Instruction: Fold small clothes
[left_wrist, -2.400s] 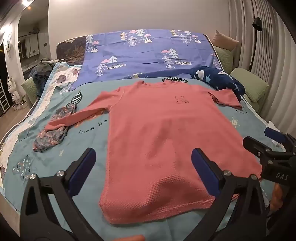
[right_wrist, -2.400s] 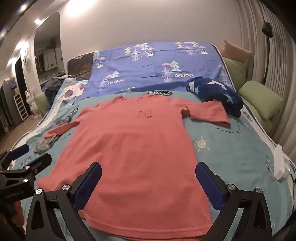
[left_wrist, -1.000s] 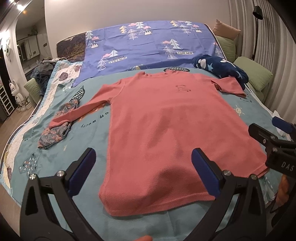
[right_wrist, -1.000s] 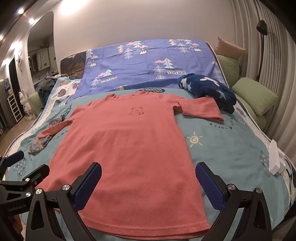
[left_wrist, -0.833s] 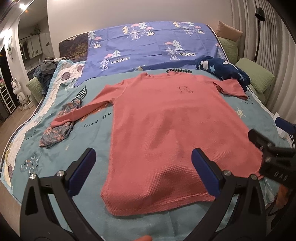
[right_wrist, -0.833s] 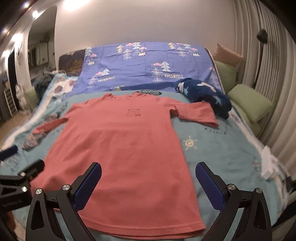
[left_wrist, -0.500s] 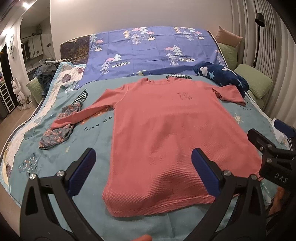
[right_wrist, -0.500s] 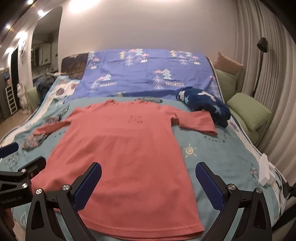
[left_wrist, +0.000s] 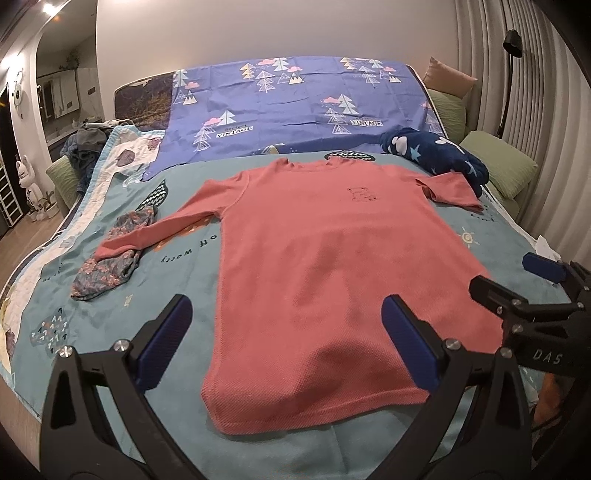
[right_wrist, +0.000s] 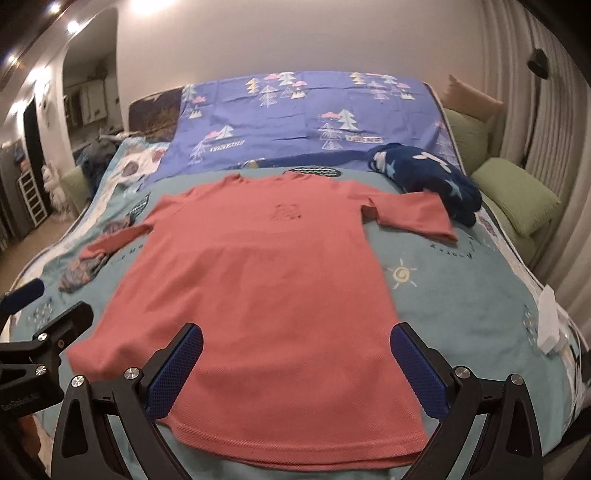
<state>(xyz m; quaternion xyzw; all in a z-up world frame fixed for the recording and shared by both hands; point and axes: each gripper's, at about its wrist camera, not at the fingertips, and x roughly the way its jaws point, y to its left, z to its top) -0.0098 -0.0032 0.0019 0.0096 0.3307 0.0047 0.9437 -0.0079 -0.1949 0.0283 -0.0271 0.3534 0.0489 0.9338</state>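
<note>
A bed (left_wrist: 495, 236) under a teal printed quilt carries a coral waffle-knit long-sleeved shirt (left_wrist: 325, 266), spread flat, front up, sleeves out. Past its right sleeve lies a bunched navy star-print garment (left_wrist: 443, 158); under its left cuff, a floral one (left_wrist: 107, 269). The left tool (left_wrist: 288, 339) and right tool (right_wrist: 295, 365) hover near the hem, jaws wide apart, empty.

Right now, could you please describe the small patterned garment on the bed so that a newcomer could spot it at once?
Start at the big coral shirt spread flat on the teal bedspread. Follow its long sleeve out to the cuff. There, partly under the cuff, lies the small crumpled floral garment, grey-blue with pink flowers, the only bunched-up item on that side.
</note>
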